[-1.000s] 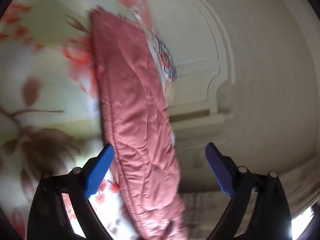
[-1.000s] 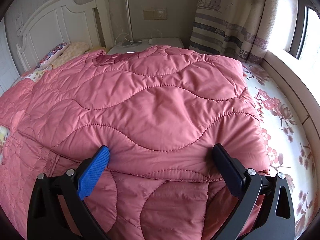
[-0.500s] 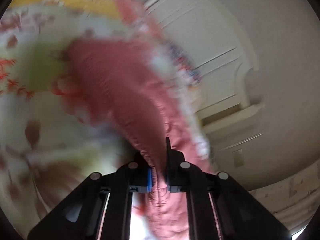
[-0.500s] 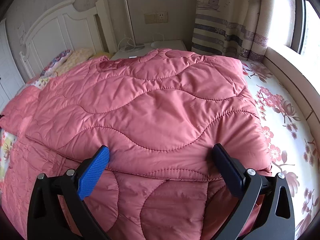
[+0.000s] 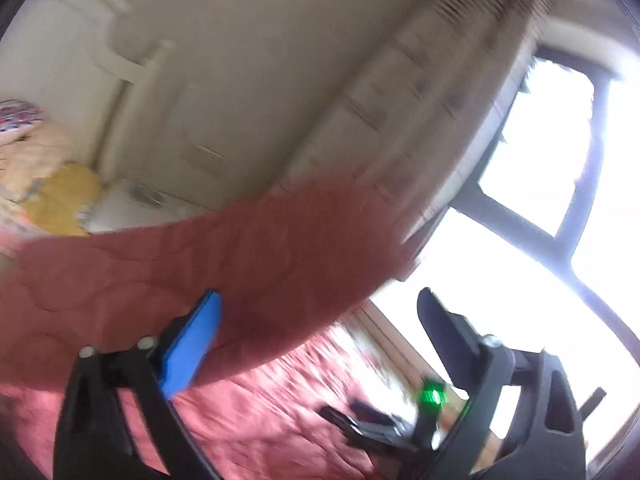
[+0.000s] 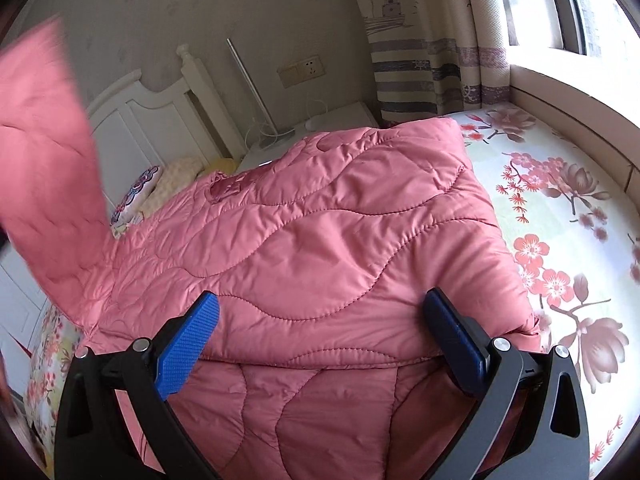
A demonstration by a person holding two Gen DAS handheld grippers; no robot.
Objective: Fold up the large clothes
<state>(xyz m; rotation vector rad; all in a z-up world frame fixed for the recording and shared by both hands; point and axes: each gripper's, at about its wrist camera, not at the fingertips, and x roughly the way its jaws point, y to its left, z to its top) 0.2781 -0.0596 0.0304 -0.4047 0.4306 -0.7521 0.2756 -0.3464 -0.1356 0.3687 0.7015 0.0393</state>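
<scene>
Pink quilted coat: laid across a bed, its folded body filling the middle of the right wrist view from near edge to far. A sleeve of it is seen lifted in the air at the left of that view, blurred; what holds it up cannot be told. In the left wrist view the coat is shown only as a blurred pink band crossing the frame, with more pink cloth lower and nearer.

Right gripper: jaws spread wide, blue pads set over the near fold of the coat, one pad on each side; nothing is pinched between them. In the left wrist view a dark tool with a green light is seen low at the right; it is too blurred to identify.

Left gripper: jaws opening, stood wide apart; the pink cloth is seen beyond them, not clamped.

Bed sheet: pale, printed with red and brown blossoms, bare to the right of the coat; sharp only in the right wrist view.

White headboard, pillows, bedside table, wall socket and striped curtain: at the far side, clear in the right wrist view.

Window: bright, dark-framed, shown large at the right of the left wrist view; only its edge is caught in the other.
</scene>
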